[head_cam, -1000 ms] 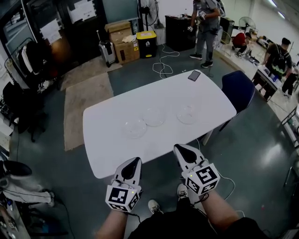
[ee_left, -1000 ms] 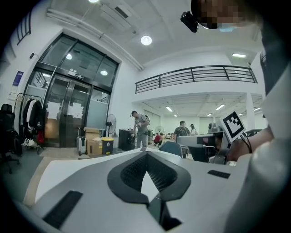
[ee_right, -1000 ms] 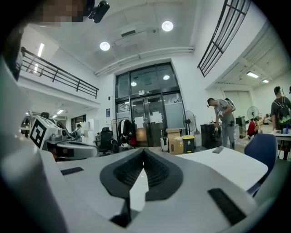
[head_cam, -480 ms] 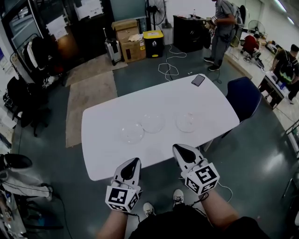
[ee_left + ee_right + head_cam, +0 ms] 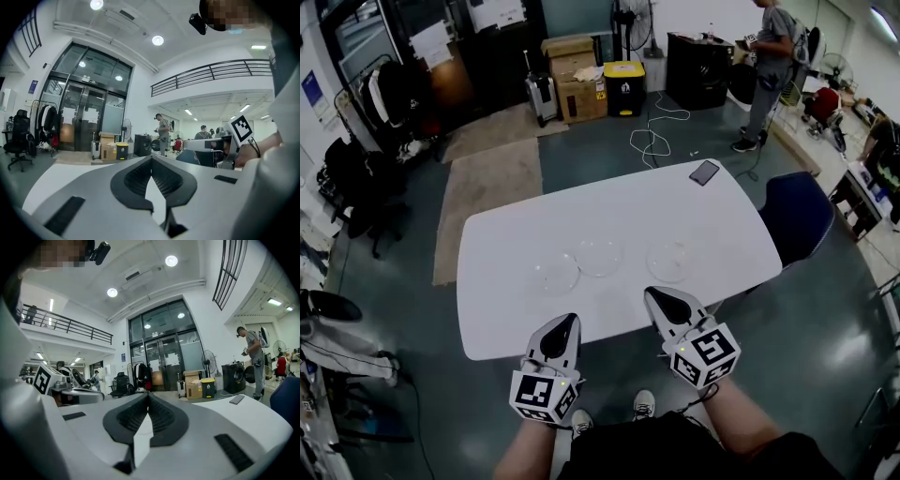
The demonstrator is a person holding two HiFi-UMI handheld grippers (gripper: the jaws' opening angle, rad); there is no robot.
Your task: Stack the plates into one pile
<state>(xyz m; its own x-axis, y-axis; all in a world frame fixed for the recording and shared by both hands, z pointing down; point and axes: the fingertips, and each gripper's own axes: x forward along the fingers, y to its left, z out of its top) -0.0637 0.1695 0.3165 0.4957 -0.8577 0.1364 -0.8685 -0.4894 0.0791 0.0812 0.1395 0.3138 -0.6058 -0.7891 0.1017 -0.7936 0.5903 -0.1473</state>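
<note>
Three clear glass plates lie apart on the white table. At its near edge, my left claw and right claw are closed, empty.

1. Table: three plates on it in a row across the middle, none stacked.
2. Left plate and middle plate lie just beside each other; right plate lies a little apart.
3. Phone on the table's far right corner.
4. Chair at the table's right end.
5. Rug on the floor off the table's far left side.
6. Boxes and bin well beyond the table's far edge.
7. Left gripper and right gripper side by side at the table's near edge.
</note>
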